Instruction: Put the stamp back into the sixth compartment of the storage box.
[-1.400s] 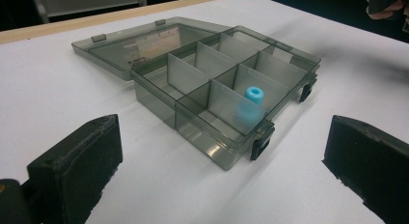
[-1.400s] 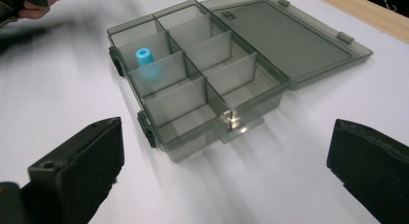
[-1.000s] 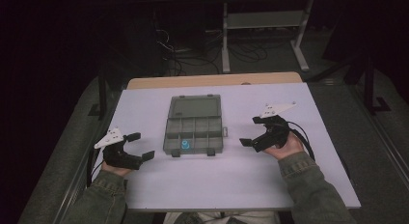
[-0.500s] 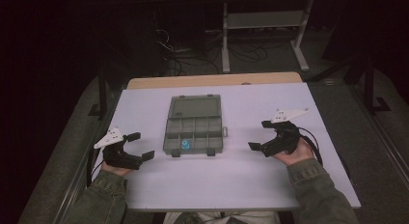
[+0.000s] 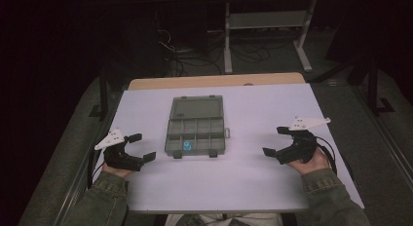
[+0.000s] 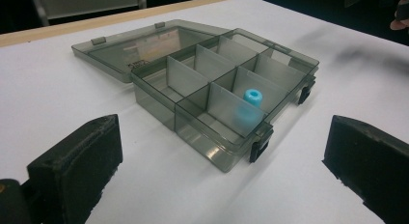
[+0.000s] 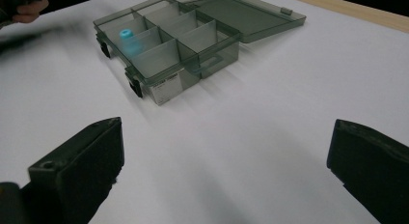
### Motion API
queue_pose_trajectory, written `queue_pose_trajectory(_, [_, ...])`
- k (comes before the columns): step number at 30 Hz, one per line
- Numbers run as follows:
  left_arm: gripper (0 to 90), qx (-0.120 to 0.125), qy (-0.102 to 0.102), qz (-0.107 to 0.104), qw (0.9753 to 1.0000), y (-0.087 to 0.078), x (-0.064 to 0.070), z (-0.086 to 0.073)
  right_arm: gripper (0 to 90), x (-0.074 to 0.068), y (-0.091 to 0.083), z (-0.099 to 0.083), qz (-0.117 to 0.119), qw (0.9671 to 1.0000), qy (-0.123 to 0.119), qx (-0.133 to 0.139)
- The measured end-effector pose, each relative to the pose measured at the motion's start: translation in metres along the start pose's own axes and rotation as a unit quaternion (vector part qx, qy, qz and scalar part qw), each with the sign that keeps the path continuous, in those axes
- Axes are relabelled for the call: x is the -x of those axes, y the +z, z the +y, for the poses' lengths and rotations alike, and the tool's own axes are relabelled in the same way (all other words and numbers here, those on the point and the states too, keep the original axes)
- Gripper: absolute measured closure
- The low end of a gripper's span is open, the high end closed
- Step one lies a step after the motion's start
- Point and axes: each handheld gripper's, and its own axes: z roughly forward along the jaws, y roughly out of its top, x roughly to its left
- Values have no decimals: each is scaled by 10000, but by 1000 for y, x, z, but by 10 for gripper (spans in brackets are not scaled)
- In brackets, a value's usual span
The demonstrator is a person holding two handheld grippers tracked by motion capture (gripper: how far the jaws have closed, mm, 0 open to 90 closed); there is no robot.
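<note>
A translucent grey plastic compartment box [image 5: 196,131] sits open at the middle of the white rectangular tabletop [image 5: 243,182], its flat lid [image 5: 197,106] folded back toward the far edge and lying on the surface. Inside, thin dividers cut the tray into small cells, and a small light-blue plastic cylinder [image 5: 186,146] stands in a cell of the row nearest me, left of centre in the high view.

My left gripper [image 5: 138,147] rests low on the table close to its left edge, jaws spread wide with nothing between them; in the left gripper view the box fills the middle ground ahead, its near corner and black latches [image 6: 260,146] pointing back toward me, with bare white surface between the jaws and the box. My right gripper [image 5: 275,141] sits near the right edge, also wide open and empty, well apart from the box; the right gripper view shows a broad stretch of clear white surface before the box's latch side [image 7: 136,84].

Open tabletop runs on both flanks of the box and across the whole strip nearest me. Beyond the lid a narrow band of white remains, then a light wooden strip [image 5: 216,81] at the table's far edge. Past the table lie dark floor, loose cables [image 5: 190,55] and a grey metal frame [image 5: 265,26].
</note>
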Motion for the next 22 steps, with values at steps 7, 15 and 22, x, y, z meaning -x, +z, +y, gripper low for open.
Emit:
queue_pose_trajectory(7, [0,1,-1,3,10000,0,0,0,0,2,-12,-10,-138,9997,65,165])
queue_pose_trajectory(15, [0,6,10,-10,10000,0,0,0,0,5,-23,-24,-250,9992,175,248])
queue_pose_trajectory(22, [0,18,14,-23,10000,0,0,0,0,5,-20,-26,-241,9993,215,194])
